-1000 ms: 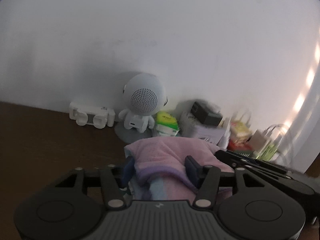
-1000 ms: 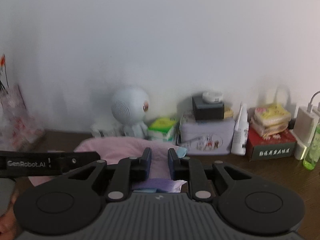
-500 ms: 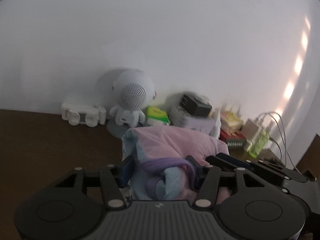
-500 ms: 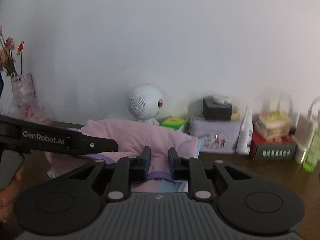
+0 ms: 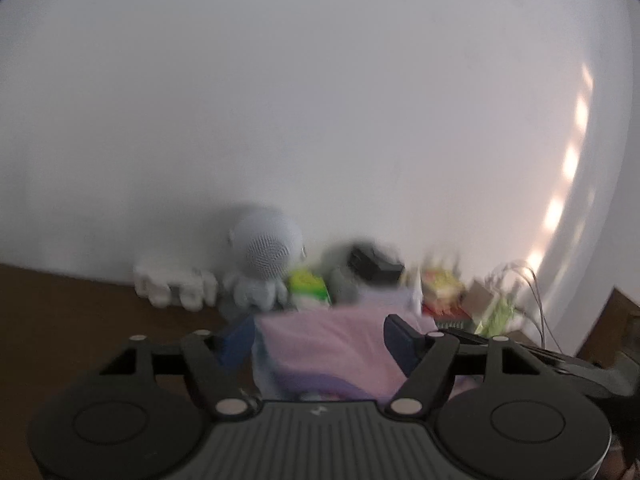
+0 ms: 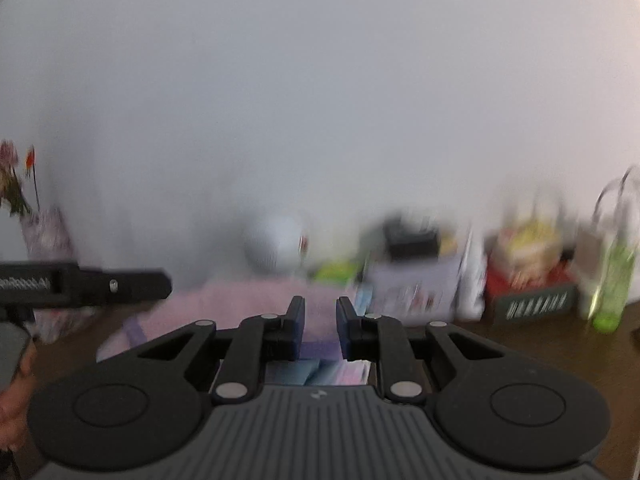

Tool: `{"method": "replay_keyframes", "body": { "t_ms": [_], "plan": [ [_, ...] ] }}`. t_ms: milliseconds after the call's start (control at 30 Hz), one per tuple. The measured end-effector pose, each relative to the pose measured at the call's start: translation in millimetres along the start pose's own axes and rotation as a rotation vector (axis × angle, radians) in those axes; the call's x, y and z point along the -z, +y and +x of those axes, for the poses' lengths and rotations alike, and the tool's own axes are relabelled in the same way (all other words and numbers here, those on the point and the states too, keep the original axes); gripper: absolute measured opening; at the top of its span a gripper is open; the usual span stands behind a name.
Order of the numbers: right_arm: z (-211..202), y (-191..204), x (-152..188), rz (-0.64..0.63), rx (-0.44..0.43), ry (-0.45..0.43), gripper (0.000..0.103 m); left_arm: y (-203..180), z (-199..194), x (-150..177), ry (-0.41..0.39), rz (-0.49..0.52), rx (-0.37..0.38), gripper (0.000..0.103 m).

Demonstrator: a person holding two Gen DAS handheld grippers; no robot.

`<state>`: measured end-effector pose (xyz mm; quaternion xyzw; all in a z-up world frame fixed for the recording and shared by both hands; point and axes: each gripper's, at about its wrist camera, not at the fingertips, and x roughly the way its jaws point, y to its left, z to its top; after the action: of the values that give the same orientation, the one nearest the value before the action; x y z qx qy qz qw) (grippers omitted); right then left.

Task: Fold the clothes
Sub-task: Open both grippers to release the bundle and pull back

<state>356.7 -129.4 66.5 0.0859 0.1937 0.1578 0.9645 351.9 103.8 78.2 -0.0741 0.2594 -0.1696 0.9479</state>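
While both frames are blurred, you look to be midway through a fold: the cloth (image 5: 332,344), a soft pink fleecy piece with lilac and pale blue edges, lies bunched on the brown table (image 5: 72,312) under both tools. Your left gripper (image 5: 320,336) is spread wide, straddling the cloth. Your right gripper (image 6: 321,330) is nearly pressed together; whether it pinches fabric you cannot tell. Next, I judge, you need a firm edge grip and a flat lay.
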Motion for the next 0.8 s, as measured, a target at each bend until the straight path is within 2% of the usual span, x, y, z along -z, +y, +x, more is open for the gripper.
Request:
{"method": "replay_keyframes", "body": {
  "t_ms": [67, 133, 200, 267, 300, 333, 367, 467, 533, 633, 667, 800],
  "plan": [
    [-18, 2, -15, 0.017, 0.010, -0.032, 0.017, -13, 3, -2, 0.093, -0.001, -0.109, 0.061],
    [-48, 5, -36, 0.010, 0.036, -0.096, 0.018, -21, -15, -9, 0.077, -0.010, -0.117, 0.061],
    [-81, 7, -56, 0.022, 0.057, -0.119, 0.018, -30, -38, -18, 0.046, -0.027, -0.130, 0.062],
    [-114, 10, -73, 0.025, 0.075, -0.125, 0.030, -44, -66, -26, 0.008, -0.041, -0.161, 0.064],
    [-128, 12, -77, 0.014, 0.082, -0.119, 0.044, -52, -79, -28, -0.008, -0.040, -0.175, 0.066],
    [-142, 16, -78, -0.014, 0.089, -0.103, 0.055, -61, -92, -30, -0.024, -0.039, -0.189, 0.072],
    [-155, 20, -78, -0.049, 0.097, -0.083, 0.056, -70, -103, -25, -0.021, -0.040, -0.195, 0.077],
    [-188, 20, -63, -0.067, 0.106, -0.005, 0.057, -97, -131, 1, 0.018, -0.035, -0.209, 0.079],
    [-206, 14, -44, -0.041, 0.102, 0.058, 0.062, -115, -139, 32, 0.061, -0.008, -0.239, 0.079],
    [-226, 5, -1, -0.021, 0.139, 0.152, 0.073, -129, -146, 79, 0.121, -0.004, -0.279, 0.079],
    [-230, 3, 13, -0.025, 0.148, 0.177, 0.074, -133, -149, 96, 0.137, -0.005, -0.291, 0.079],
    [-237, 0, 71, -0.022, 0.131, 0.258, 0.082, -151, -163, 157, 0.164, 0.006, -0.319, 0.079]
  ]
}}
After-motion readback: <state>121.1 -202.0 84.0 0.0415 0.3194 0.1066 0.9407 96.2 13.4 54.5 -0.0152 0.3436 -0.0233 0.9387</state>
